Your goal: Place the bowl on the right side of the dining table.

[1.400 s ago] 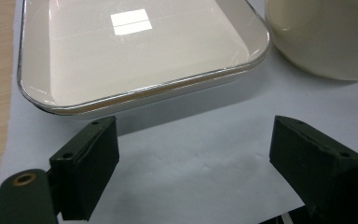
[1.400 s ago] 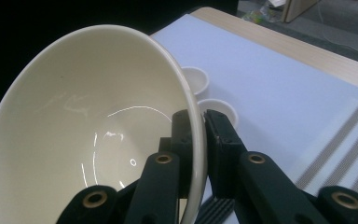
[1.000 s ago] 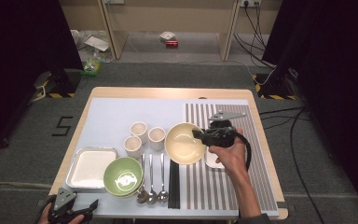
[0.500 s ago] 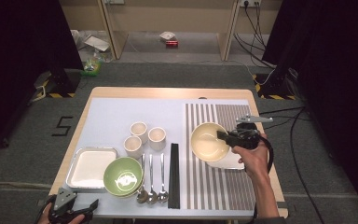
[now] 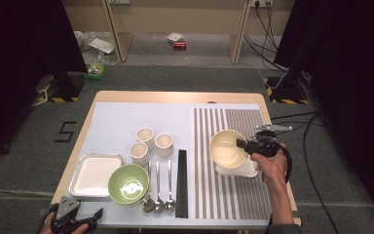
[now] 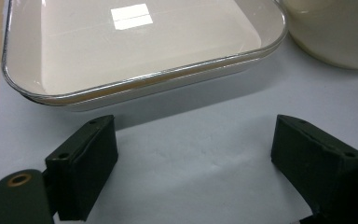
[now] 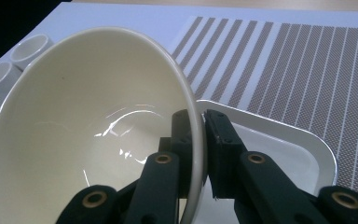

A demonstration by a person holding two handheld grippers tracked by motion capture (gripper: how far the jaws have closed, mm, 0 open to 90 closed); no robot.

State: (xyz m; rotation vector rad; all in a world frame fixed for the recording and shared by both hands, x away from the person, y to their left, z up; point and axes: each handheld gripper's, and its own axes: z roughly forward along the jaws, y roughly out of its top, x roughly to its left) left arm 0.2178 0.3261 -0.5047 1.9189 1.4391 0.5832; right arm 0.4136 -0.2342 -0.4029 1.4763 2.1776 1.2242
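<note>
My right gripper (image 5: 242, 145) (image 7: 198, 140) is shut on the rim of a cream bowl (image 5: 227, 148) (image 7: 74, 140), one jaw inside and one outside. The bowl hangs tilted just over a small white rectangular tray (image 5: 250, 170) (image 7: 279, 140) on the striped mat. My left gripper (image 5: 85, 218) (image 6: 193, 163) stands open at the table's near left corner, with only bare mat between its jaws. A white baking dish (image 5: 95, 174) (image 6: 140, 46) lies just ahead of it, beside a green bowl (image 5: 128, 184).
Three small white cups (image 5: 149, 141) stand mid-table. Three spoons (image 5: 158, 200) and black chopsticks (image 5: 181, 187) lie near the front edge. The striped mat (image 5: 233, 122) covers the table's right half. Cables (image 5: 316, 161) run over the floor at the right.
My right gripper has carried the cream bowl to the right and lower, from the mat's left edge to over the small white tray. The left gripper has kept still.
</note>
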